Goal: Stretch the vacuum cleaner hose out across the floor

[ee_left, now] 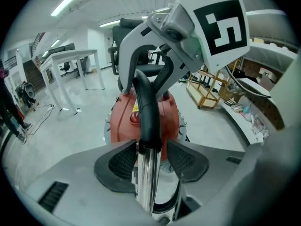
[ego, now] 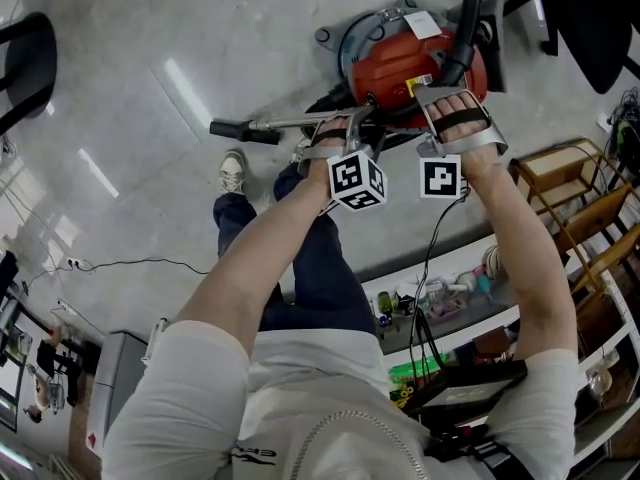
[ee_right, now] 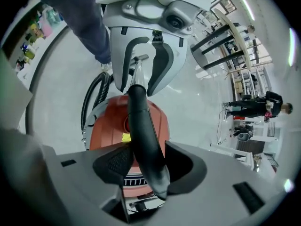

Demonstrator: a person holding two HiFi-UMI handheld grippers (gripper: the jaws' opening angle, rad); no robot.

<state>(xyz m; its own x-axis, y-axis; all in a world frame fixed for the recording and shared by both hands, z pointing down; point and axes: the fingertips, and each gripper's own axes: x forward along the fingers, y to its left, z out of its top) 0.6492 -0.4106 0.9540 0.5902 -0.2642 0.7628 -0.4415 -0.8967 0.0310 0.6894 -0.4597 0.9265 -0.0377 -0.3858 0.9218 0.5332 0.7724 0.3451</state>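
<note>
Black ribbed vacuum cleaner hose, curled in a loop close against the red vacuum cleaner body on the pale glossy floor, not yet stretched out. Over the body, a curved black handle leading into a chrome tube. Left gripper astride the spot where handle meets tube, jaws spread wide, pads either side of the metal, not clamping. Right gripper just beside it on the black part, jaws likewise wide apart, handle running between them, unpressed. Both pointing steeply down over the cleaner, hose loop lying beyond and below, outside either pair of jaws. Person's white shoe near the cleaner.
</note>
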